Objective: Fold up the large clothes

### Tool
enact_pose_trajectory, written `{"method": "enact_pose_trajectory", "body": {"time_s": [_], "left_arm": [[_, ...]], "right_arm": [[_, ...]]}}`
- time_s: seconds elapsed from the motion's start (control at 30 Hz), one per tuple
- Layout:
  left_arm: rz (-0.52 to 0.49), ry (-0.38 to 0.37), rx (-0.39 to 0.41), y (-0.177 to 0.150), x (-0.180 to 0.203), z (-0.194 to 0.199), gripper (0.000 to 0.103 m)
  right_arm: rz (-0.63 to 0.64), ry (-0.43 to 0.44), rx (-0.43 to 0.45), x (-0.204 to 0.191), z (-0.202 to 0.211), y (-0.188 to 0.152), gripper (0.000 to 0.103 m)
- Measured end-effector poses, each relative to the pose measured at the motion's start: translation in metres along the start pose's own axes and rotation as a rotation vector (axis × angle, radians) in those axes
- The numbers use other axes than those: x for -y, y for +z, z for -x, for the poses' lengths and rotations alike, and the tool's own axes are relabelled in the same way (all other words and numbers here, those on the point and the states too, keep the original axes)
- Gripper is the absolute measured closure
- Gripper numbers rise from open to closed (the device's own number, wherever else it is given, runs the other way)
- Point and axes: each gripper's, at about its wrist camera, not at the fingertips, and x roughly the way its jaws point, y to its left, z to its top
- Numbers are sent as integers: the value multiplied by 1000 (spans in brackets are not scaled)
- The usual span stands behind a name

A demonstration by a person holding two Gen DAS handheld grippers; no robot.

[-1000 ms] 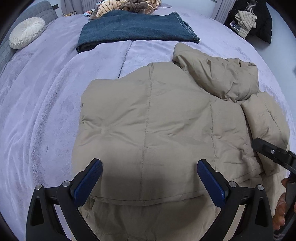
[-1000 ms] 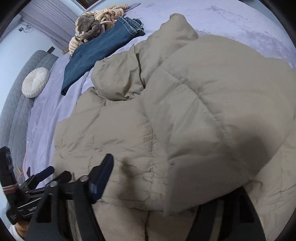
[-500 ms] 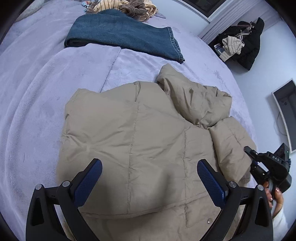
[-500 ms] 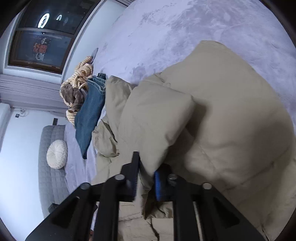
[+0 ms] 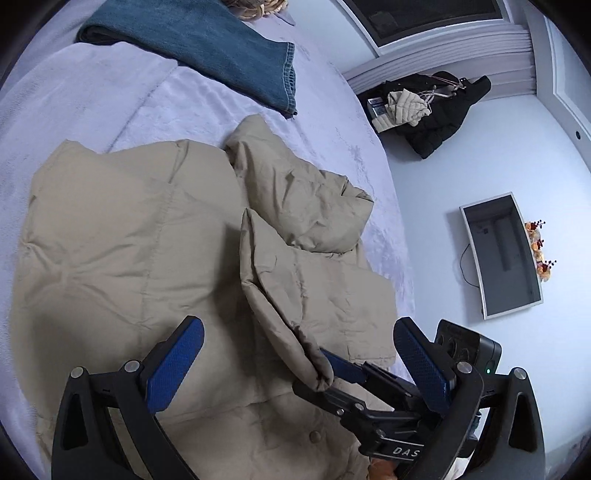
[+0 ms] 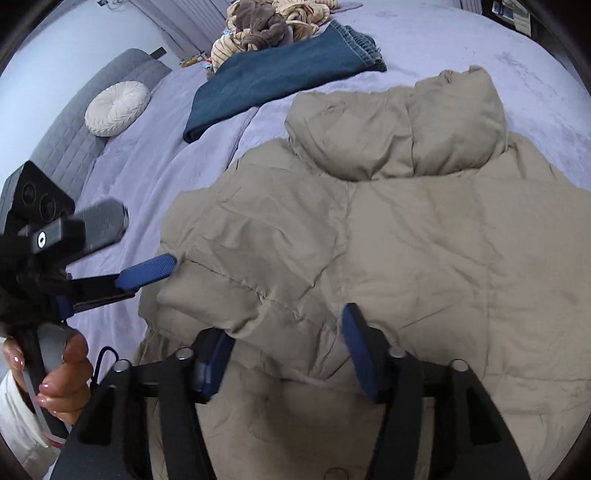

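Observation:
A beige puffer jacket (image 5: pixel 122 251) lies back-up on the lavender bed, hood (image 5: pixel 295 199) toward the far side; it also shows in the right wrist view (image 6: pixel 406 240). Its right sleeve (image 5: pixel 314 288) is folded across the body. My left gripper (image 5: pixel 303 362) is open and empty, hovering over the jacket's near edge. My right gripper (image 6: pixel 286 347) is open, its pads on either side of the sleeve's cuff (image 6: pixel 229 306). In the left wrist view the right gripper (image 5: pixel 332 369) sits at the cuff end. In the right wrist view the left gripper (image 6: pixel 146 275) is at the jacket's left edge.
Folded blue jeans (image 5: pixel 207 48) lie behind the jacket, with a heap of striped and brown clothes (image 6: pixel 273 26) beyond. A round white cushion (image 6: pixel 116 107) rests by the grey headboard. A black coat (image 5: pixel 432 110) hangs on the wall, near a wall screen (image 5: pixel 502 254).
My right gripper carried the sleeve over the jacket's body, laid it down and opened. My left gripper stayed open and swung right, toward the right gripper.

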Motion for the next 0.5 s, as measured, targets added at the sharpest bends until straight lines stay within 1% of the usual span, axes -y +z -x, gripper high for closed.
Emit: {"method": "enact_pose_trajectory", "body": {"time_s": [0.03,0.1,0.17,0.23,0.3,0.37,0.43,0.47,0.5], "left_arm": [[-2,5,-10,0,1,-6,0],[-8,32,-31,1,3,-18,0],[-17,60,-48,1,4,-31,0],[-28,77,-57,3,6,-41,0],[-41,103,-61,5,9,-50,0],[-45,128,-71,6,10,-60,1],[-59,157,-78,8,13,-71,22],[-68,183,-88,8,14,-77,48],[-81,213,-100,7,15,-82,85]], "right_arm": [[-13,7,-2,5,6,-4,37],[-71,13,8,29,24,-14,37],[-179,9,22,68,45,-27,37],[-315,23,40,108,59,-41,37],[-492,31,80,160,78,-62,37],[-654,51,142,204,94,-80,37],[-797,97,225,241,105,-94,37],[-866,123,266,256,108,-98,37],[-927,150,302,268,109,-101,37]]}}
